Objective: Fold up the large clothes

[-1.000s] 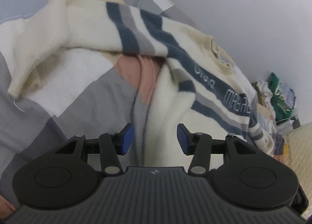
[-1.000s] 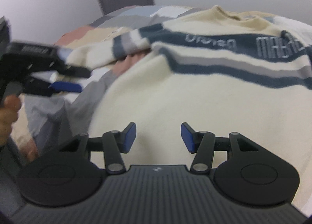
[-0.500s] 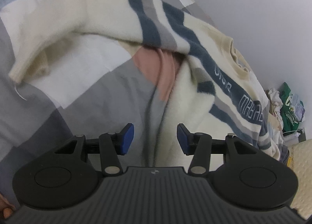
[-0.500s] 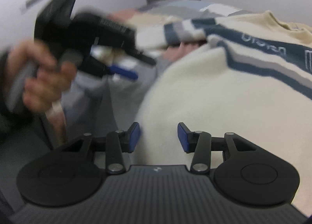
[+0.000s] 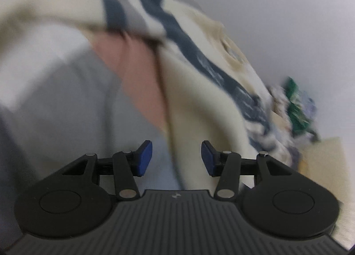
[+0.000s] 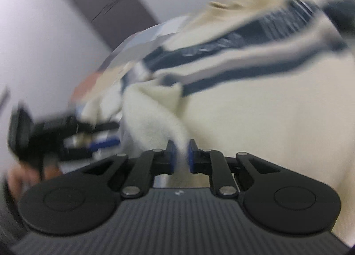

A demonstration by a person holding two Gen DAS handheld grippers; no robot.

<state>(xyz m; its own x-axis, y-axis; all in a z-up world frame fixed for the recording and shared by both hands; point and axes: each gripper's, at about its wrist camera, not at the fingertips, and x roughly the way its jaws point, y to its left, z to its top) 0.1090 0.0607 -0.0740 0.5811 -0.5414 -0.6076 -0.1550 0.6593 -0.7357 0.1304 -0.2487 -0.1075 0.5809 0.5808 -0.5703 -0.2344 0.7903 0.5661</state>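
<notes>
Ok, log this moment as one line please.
right gripper: closing on cream sweater edge | left gripper: open, nothing held, over sweater side edge | bedspread: patchwork | fold: not yet made

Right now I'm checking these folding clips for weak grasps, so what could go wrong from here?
1. The right gripper is closing on only a thin pinch of the cream sweater edge; the fuzzy knit could slip out when lifted.
2. The left gripper is open with the sweater's side edge between its pads but not clamped, so a lift now may raise one side only and skew the fold.
3. Both views are blurred; fast motion may drag the patchwork bedcover along.
</notes>
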